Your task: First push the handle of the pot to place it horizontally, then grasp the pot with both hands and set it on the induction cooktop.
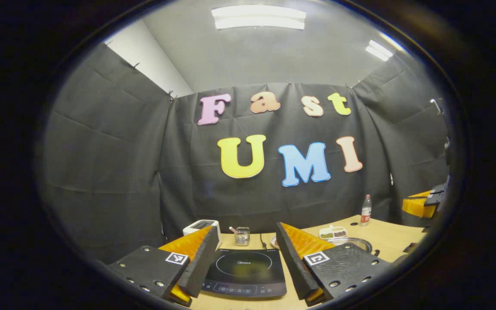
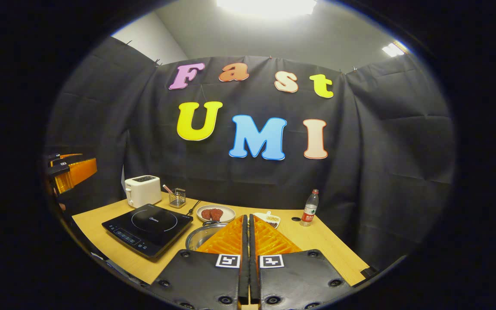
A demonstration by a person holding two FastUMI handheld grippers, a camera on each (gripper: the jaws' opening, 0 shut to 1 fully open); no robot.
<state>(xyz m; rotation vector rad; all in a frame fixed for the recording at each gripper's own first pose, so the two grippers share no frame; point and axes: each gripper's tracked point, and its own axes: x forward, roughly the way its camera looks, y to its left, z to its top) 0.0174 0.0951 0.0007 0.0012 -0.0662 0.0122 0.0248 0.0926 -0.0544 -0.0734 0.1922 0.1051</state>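
The steel pot [image 2: 200, 236] stands on the wooden table just right of the black induction cooktop [image 2: 149, 224]. In the right gripper view my right gripper [image 2: 248, 218] is shut with nothing between its fingers, and it hovers above and in front of the pot, hiding the pot's right side. In the left gripper view my left gripper [image 1: 246, 230] is open above the cooktop [image 1: 243, 267], and the pot's rim [image 1: 355, 242] peeks out past its right finger. I cannot make out the pot's handle. Each gripper also appears at the edge of the other's view: the right gripper [image 1: 422, 202] and the left gripper [image 2: 73, 170].
A white toaster [image 2: 142, 190] and a wire basket [image 2: 177, 197] stand behind the cooktop. A plate of red food [image 2: 215, 213], a small snack dish [image 2: 269, 218] and a water bottle [image 2: 309, 208] sit behind the pot. The table [image 2: 330, 249] ends near the black cloth wall.
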